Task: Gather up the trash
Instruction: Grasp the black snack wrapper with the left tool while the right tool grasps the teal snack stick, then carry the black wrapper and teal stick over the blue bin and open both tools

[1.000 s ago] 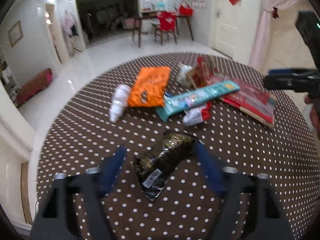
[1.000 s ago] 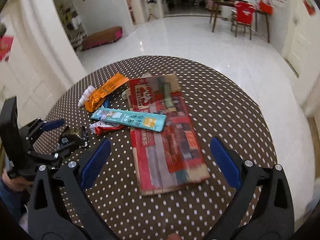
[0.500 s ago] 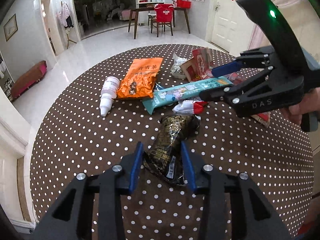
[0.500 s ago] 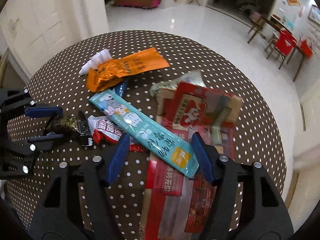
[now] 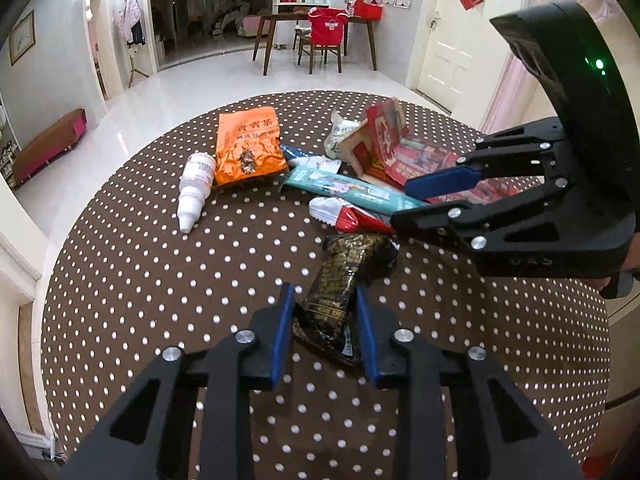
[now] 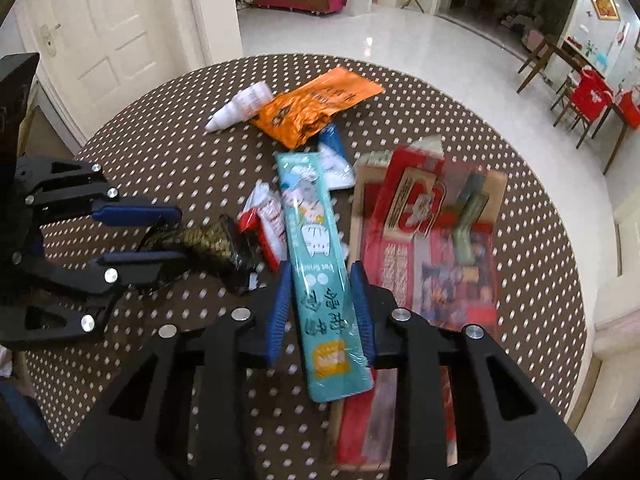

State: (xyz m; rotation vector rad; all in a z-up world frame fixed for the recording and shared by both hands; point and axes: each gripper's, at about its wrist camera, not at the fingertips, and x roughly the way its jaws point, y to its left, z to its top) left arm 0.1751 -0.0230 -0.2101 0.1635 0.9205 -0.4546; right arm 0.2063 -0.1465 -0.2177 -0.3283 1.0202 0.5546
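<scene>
Trash lies on a round brown polka-dot table (image 5: 140, 280). My left gripper (image 5: 325, 300) is shut on a dark gold-patterned wrapper (image 5: 344, 276), which also shows in the right wrist view (image 6: 204, 240). My right gripper (image 6: 320, 280) is shut on a long teal packet (image 6: 316, 248), seen from the left wrist as well (image 5: 352, 190). A red-and-white wrapper (image 6: 266, 220) lies between the two, touching both.
An orange pouch (image 5: 248, 146), a white bottle (image 5: 194, 188) on its side and a blue-white sachet (image 6: 334, 154) lie farther back. A flattened red carton (image 6: 432, 248) lies under the teal packet's right side. Tiled floor surrounds the table.
Both grippers closed: the left onto the dark wrapper, the right onto the teal packet after swinging in over the pile from the right.
</scene>
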